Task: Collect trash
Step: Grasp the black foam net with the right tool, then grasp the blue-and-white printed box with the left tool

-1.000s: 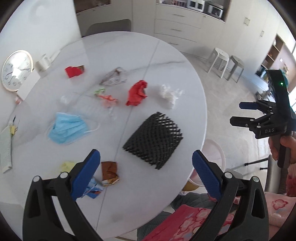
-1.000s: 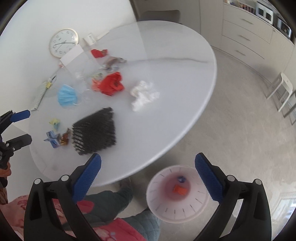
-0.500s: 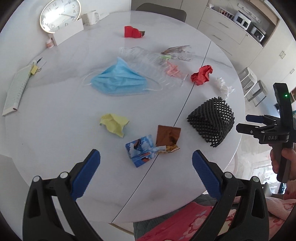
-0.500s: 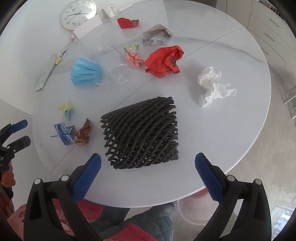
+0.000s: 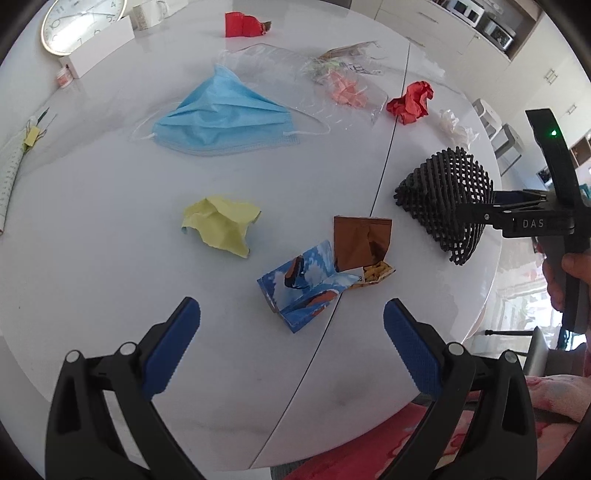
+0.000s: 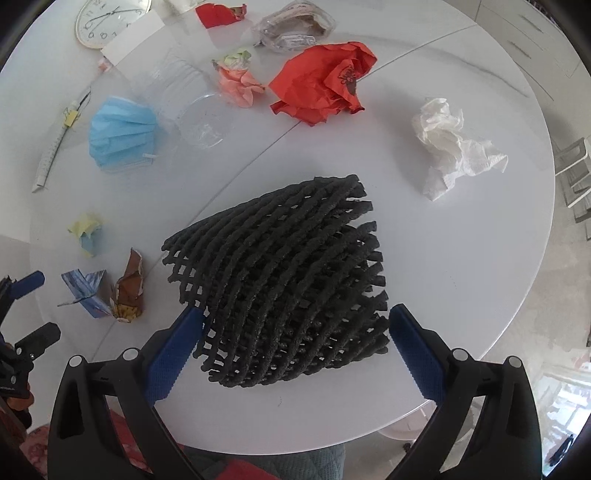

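Trash lies scattered on a round white table [image 5: 92, 295]. My right gripper [image 6: 295, 332] points down over a black foam net [image 6: 280, 280]; its jaws are closing, with the net between the blue pads, which stand at its sides. My left gripper [image 5: 291, 325] is open and empty above a blue printed wrapper [image 5: 303, 291] and a brown wrapper [image 5: 360, 243]. Beyond these lie yellow crumpled paper [image 5: 221, 225], a blue face mask [image 5: 221, 122], red crumpled paper [image 6: 325, 85], a white tissue [image 6: 450, 144] and a clear plastic cup [image 6: 192, 107].
At the table's far side are a clock [image 5: 81, 22], a white box [image 5: 99, 48], a red wrapper [image 5: 243, 26] and a ruler [image 6: 55, 147]. A pale bin [image 6: 402, 430] peeks out under the near table edge. White stools [image 6: 572, 170] stand on the floor to the right.
Both grippers have come down and in over the table. The net now lies between the right jaws, which have narrowed a little. The left gripper has closed in on the blue and brown wrappers.
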A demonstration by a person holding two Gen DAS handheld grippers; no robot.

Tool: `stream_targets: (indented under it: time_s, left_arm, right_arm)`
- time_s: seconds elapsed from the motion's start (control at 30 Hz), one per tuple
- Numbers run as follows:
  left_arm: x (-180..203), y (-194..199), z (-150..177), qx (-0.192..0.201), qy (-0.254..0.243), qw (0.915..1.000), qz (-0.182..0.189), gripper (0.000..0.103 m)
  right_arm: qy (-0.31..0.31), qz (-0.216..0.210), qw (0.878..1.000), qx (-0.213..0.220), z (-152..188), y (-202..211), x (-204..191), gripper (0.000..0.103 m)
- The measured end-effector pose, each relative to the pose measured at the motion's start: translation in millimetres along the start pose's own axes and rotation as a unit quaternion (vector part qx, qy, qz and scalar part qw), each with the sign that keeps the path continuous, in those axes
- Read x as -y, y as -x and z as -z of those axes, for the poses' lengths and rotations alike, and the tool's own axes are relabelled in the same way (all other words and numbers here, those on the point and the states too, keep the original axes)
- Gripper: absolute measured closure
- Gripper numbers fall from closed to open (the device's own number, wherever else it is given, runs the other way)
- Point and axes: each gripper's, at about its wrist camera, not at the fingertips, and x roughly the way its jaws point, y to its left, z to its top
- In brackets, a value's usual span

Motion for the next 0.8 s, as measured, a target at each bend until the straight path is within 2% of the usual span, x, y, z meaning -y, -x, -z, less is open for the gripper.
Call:
stream_targets:
  time_s: [0.1,0.17,0.27,0.37,0.47,0.57,0.63,0.73,0.8]
  left_arm:
    - [4,-8,-4,-0.001,-0.033,0.9994,0.000,0.008]
    - [5,-13,-6,-0.003,-0.060,0.9981,0.008,0.008]
    - [5,-16,-8,-0.009,-0.100,0.9949,0.013,0.008]
    - [4,-19,-11,-0.019,-0.119,0.9926,0.008,0.008]
    - [-2,-22,-16,-0.034,-0.089,0.9954,0.012,0.008]
    - [-10,-21,-20,-0.045,-0.015,0.9984,0.029,0.008]
    - [-13,-18,-21,-0.045,0.040,0.9972,0.045,0.008]
    - [-16,-18,-20,-0.048,0.124,0.9893,0.061,0.008]
    - [-16,-21,-19,-0.048,0.172,0.9824,0.055,0.008]
  right_arm:
    - [0.012,-0.006,1.000,-0.005,2,0,-6,0.034]
    - [0.016,-0.011,1.000,-0.015,3,-3,-7,0.059]
    - [0.020,-0.020,0.999,-0.025,4,-1,-9,0.080]
    - [0.019,-0.024,0.999,-0.018,5,8,-9,0.083]
    - [0.014,-0.026,1.000,-0.002,3,21,-9,0.083]
    - [0.013,-0.028,0.999,0.019,-1,37,-6,0.083]
    - [0.015,-0.029,0.999,0.029,-4,46,-3,0.083]
    - [0.021,-0.036,0.998,0.041,-11,56,4,0.083]
    - [0.026,-0.039,0.998,0.044,-14,60,6,0.083]
